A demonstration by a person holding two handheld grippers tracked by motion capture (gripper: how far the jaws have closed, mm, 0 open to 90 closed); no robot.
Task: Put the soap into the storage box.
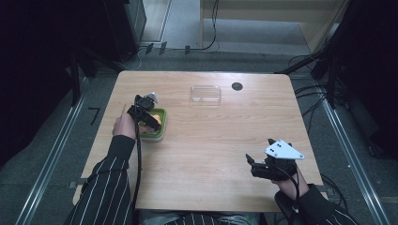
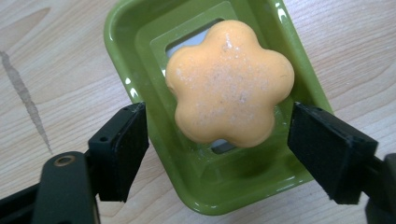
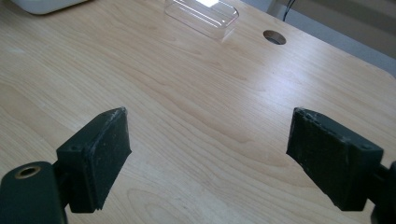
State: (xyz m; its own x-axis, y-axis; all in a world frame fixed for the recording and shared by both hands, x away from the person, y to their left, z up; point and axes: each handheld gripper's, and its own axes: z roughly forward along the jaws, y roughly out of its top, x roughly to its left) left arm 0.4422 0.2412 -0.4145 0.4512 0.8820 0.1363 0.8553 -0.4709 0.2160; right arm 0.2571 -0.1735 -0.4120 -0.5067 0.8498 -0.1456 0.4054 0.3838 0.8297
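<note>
An orange flower-shaped soap [image 2: 229, 81] lies in a green soap dish [image 2: 140, 56] on the left part of the wooden table [image 1: 211, 140]. My left gripper [image 2: 218, 126] points down over the dish. Its jaws stand open on either side of the soap, and the pads do not touch it. In the high view the left gripper [image 1: 151, 123] covers much of the dish [image 1: 152, 137], with a bit of the soap [image 1: 158, 118] showing. My right gripper [image 1: 250, 165] rests near the front right of the table, open, with nothing but bare wood between its jaws [image 3: 208, 135].
A clear plastic box [image 1: 205, 93] [image 3: 201, 14] lies at the back middle of the table. A round cable hole [image 1: 237, 86] [image 3: 274, 37] is just right of it. Cables and dark stands surround the table on the floor.
</note>
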